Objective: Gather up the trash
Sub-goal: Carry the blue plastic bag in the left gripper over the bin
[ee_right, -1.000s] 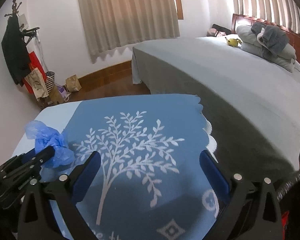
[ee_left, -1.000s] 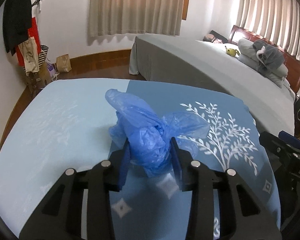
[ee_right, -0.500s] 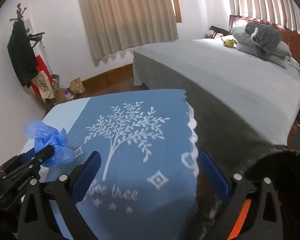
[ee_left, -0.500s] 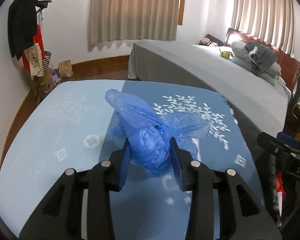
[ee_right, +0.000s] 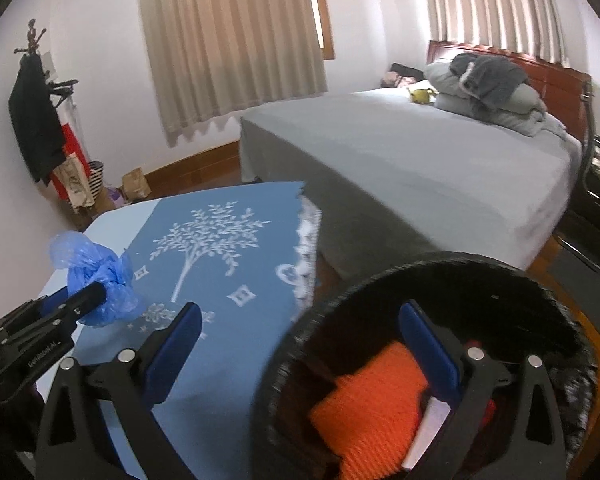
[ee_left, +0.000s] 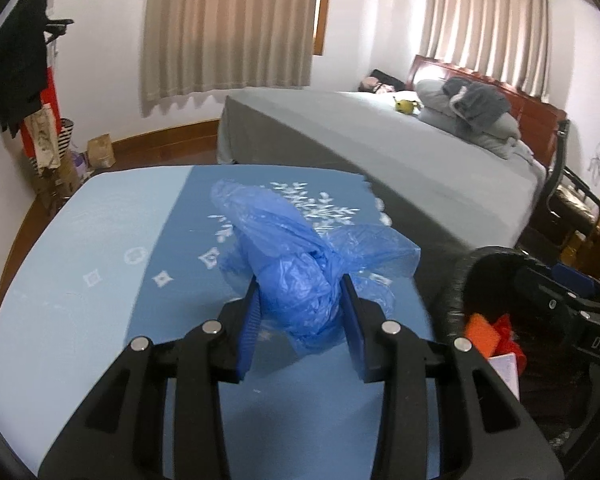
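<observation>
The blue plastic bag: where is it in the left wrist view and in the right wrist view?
Left wrist: blue plastic bag at centre, clamped by the left gripper.
Right wrist: the bag at far left, in that gripper.
Shared landmark: white tree print on the blue cloth.

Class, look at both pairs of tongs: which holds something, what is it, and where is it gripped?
The left tongs pinch the crumpled blue plastic bag around its bunched lower part. The right tongs stand open, holding nothing.
</observation>
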{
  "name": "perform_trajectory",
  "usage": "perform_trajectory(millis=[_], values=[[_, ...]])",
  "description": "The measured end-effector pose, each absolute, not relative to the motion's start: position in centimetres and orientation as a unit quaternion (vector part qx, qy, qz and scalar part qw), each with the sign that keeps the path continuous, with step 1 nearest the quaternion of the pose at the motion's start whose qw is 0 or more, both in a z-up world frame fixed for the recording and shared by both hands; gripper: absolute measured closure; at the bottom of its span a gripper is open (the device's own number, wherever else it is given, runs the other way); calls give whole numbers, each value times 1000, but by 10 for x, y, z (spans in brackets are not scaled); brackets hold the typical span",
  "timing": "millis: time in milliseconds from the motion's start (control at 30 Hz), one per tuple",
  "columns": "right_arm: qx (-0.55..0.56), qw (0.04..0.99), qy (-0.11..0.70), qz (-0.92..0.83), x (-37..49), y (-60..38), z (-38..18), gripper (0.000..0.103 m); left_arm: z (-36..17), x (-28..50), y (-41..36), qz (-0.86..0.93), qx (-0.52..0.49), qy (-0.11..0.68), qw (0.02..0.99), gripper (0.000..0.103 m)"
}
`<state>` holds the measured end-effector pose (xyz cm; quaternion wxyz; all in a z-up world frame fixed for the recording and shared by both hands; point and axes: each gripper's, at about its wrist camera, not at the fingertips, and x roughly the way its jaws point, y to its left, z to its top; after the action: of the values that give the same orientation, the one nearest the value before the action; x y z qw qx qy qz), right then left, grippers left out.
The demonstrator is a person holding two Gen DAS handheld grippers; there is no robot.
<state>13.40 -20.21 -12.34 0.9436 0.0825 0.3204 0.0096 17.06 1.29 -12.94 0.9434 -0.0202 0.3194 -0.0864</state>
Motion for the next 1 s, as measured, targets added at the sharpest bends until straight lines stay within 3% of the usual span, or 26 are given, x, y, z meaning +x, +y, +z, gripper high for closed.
perform_trajectory(millis=[1000], values=[[100,949,278,-110,25,-328,-95,6,-100,104,-143,-235,32,287,928,67]])
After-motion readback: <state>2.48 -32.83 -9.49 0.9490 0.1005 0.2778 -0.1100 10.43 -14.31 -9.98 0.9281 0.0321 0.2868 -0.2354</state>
